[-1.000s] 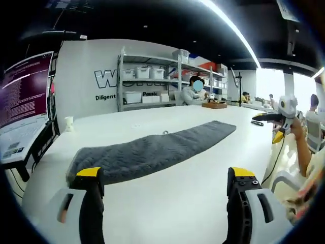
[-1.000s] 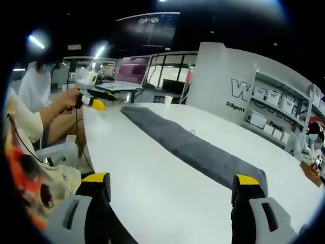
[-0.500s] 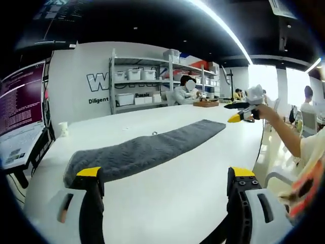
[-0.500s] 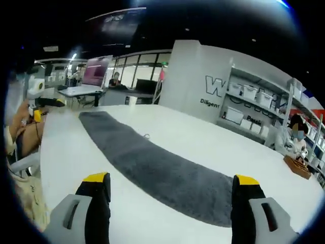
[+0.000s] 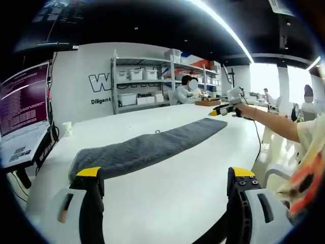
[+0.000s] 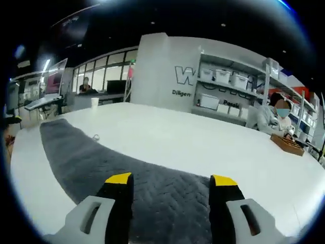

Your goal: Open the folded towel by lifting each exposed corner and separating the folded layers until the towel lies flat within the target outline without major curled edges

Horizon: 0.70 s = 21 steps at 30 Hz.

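Right claw has closed in on the towel's far end; unfolding not yet begun.

We note the left claw wide and empty near the towel's left end on the worktop; the right claw, narrowed since a second ago, holds nothing above the folded strip.

Right gripper has swung from off the table edge to directly over the far end of the grey towel; jaws narrower than 1.0 s ago. In the left gripper view it now sits above that towel end
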### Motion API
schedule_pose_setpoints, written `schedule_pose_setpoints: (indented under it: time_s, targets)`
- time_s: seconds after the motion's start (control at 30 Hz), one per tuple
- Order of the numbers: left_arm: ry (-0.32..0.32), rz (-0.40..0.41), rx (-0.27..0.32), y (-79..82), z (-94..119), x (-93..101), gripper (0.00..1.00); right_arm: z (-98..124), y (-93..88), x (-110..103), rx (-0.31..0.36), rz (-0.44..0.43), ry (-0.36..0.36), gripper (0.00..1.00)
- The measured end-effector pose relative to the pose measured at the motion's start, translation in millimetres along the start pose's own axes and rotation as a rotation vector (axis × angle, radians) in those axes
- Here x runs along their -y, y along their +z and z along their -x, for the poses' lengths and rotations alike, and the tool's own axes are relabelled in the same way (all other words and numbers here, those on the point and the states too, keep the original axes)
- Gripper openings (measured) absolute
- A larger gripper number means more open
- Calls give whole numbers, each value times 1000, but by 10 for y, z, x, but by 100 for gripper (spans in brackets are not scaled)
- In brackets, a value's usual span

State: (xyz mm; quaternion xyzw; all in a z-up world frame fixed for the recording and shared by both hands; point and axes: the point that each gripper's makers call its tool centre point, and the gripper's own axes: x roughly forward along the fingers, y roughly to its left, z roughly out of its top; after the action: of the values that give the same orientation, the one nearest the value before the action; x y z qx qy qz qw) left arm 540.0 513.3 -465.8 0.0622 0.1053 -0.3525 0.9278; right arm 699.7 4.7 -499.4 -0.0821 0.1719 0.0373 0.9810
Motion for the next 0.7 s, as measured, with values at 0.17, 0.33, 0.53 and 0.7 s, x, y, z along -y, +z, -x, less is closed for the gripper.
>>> schedule_pose_setpoints:
  time_s: [0.17,0.33,0.53,0.7]
  targets:
    - [-3,-3,5,13,33,40,100,-98,-143,148,-30,-26,-53,48]
    - [-4,-2,11,27,49,67,100,-194,-268,195,-100,-29,-67,43]
    - [-17,6,8,33,92,166,100,-331,-326,262,-117,-39,-91,36]
    - [-29,-4,22,98,142,237,100,-326,-376,330,-134,-54,-108,20]
